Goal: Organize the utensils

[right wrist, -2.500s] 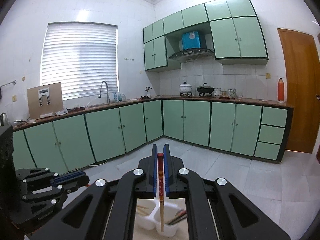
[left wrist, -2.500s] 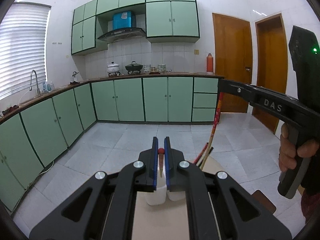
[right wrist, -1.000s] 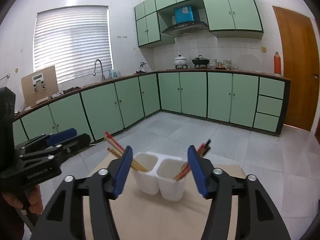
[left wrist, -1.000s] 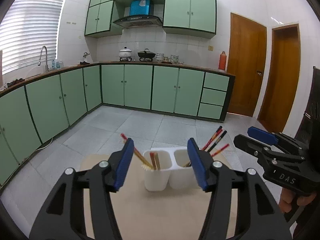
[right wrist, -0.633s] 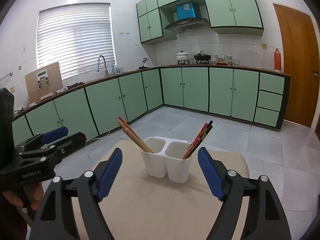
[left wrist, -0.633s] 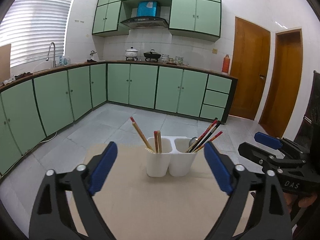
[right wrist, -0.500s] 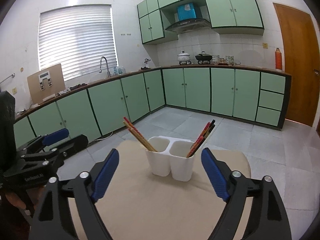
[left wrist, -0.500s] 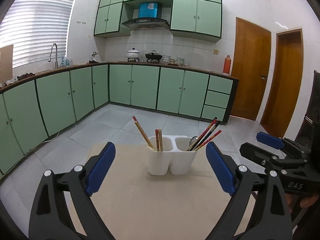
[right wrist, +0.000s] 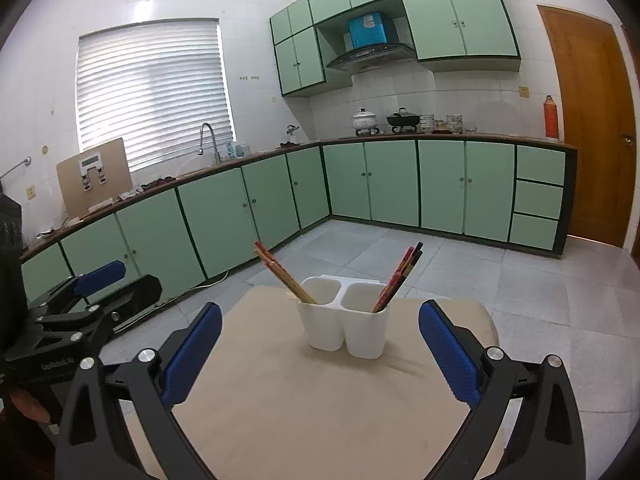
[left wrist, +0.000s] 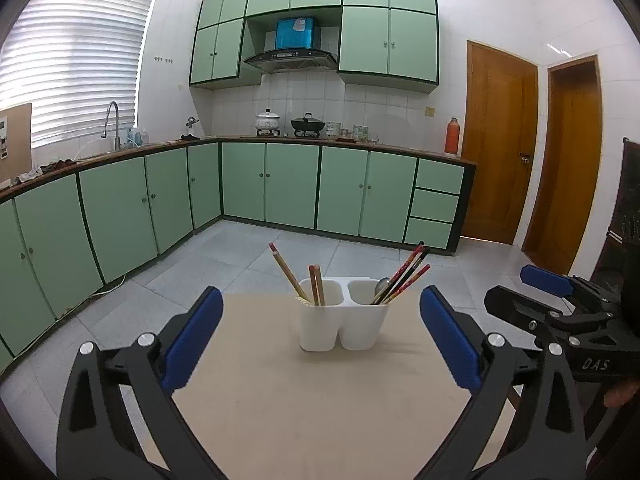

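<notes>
Centre of both frames: the white two-cup holder [left wrist: 343, 314] stands on the beige table [left wrist: 320, 408], light chopsticks [left wrist: 290, 276] in its left cup, red-and-black ones [left wrist: 404, 278] in the right. We see the left gripper [left wrist: 320, 336] and right gripper [right wrist: 320, 338] — each clamped on a chopstick seconds ago — now spread wide, empty, drawn back; we judge the sorting finished.

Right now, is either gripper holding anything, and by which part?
Nothing is held. The left gripper and right gripper are both open and empty; the chopsticks stand in the white holder.
</notes>
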The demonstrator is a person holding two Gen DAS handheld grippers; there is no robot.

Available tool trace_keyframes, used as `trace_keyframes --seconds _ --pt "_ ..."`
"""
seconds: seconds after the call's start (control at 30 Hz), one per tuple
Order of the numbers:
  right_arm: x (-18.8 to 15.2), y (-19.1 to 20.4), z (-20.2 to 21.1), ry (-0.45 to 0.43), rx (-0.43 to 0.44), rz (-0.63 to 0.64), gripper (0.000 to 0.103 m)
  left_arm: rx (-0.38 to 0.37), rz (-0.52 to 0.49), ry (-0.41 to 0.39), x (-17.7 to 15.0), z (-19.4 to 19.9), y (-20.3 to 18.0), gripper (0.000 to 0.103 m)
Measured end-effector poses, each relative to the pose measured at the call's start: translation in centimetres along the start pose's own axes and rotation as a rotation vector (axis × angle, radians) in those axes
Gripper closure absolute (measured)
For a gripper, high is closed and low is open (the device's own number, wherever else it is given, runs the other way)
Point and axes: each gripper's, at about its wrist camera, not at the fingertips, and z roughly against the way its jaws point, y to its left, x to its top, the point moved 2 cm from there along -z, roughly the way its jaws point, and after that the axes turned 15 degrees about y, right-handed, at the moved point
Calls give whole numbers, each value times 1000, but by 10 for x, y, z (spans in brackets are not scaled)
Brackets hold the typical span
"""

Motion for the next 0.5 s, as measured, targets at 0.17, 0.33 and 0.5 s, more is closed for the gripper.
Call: trace_keyframes --seconds 0.17,0.33,0.5 --pt "-3 7 10 -18 -9 13 6 0 4 -8 -3 8 0 6" --pt "-6 11 15 -22 -9 25 6 2 0 -20 -6 17 1 6" --pt "-9 13 20 -24 -9 29 6 6 -3 -27 -10 24 2 6"
